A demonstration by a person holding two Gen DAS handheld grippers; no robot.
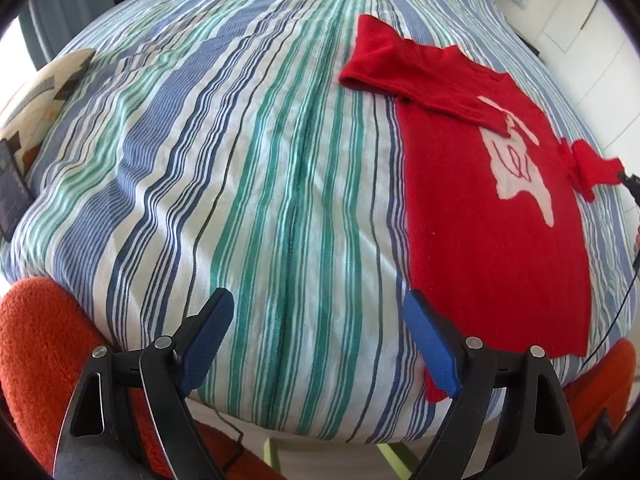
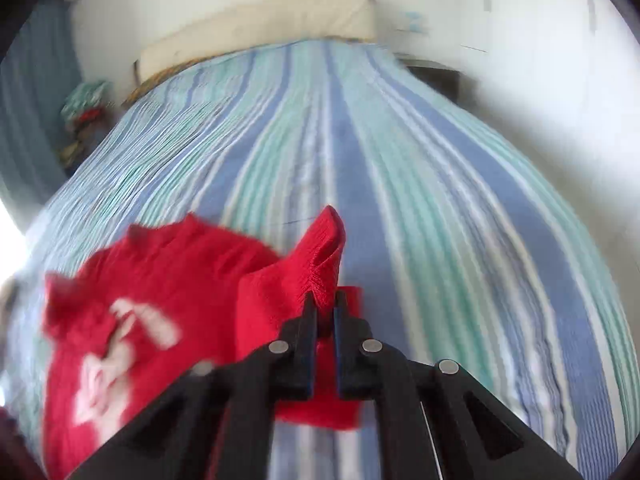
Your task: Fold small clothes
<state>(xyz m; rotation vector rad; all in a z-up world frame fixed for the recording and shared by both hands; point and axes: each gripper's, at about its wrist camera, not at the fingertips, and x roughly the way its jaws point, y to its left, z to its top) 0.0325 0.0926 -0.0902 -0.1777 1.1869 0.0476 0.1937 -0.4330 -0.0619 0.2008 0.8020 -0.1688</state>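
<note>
Left gripper [image 1: 318,340] spread wide, empty, over striped bed [image 1: 240,160]. Red sweater [image 1: 492,216] flat on bed, right of it; one sleeve [image 1: 404,76] folded across chest. Right gripper [image 2: 325,300] clenched on other sleeve [image 2: 320,256], lifted off bed. Right view blurred.
</note>
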